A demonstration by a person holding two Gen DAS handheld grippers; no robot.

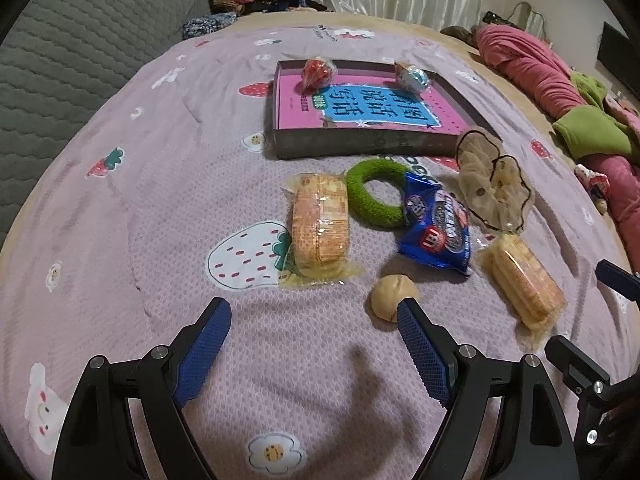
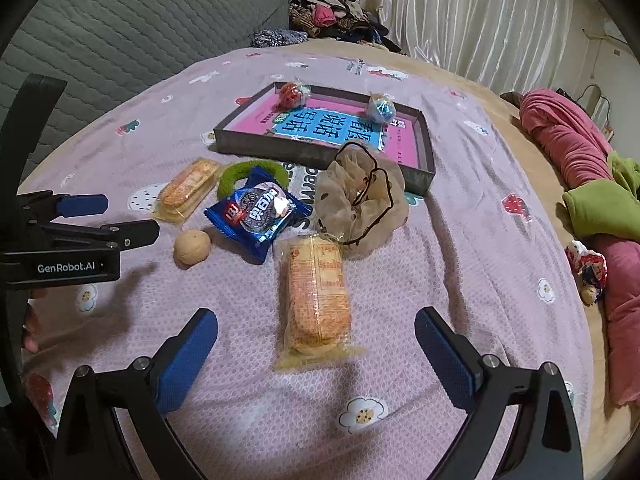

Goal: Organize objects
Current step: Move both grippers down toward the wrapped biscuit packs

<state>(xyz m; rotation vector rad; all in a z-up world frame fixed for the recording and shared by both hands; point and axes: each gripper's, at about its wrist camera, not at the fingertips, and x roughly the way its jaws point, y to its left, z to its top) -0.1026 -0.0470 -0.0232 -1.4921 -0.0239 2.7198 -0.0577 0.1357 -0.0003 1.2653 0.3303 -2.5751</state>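
A dark shallow box [image 1: 344,145] [image 2: 424,176] with a pink and blue book inside holds a red wrapped candy [image 1: 317,72] [image 2: 293,94] and a blue wrapped candy [image 1: 412,75] [image 2: 382,108]. In front of it on the bedspread lie two cracker packs [image 1: 319,226] [image 2: 318,292] [image 1: 522,282] [image 2: 188,190], a green fuzzy ring [image 1: 374,198] [image 2: 236,172], a blue Oreo pack [image 1: 438,226] [image 2: 256,212], a beige scrunchie [image 1: 494,188] [image 2: 362,200] and a tan ball [image 1: 394,298] [image 2: 192,246]. My left gripper [image 1: 314,316] [image 2: 128,216] is open and empty near the ball. My right gripper [image 2: 316,328] is open around the near cracker pack, not touching it.
A pink strawberry-print bedspread [image 1: 140,200] covers the bed. A grey quilted headboard [image 1: 60,48] stands at the left. Pink and green clothes [image 2: 580,184] lie along the right edge. A clothes heap [image 2: 332,12] sits at the back by white curtains.
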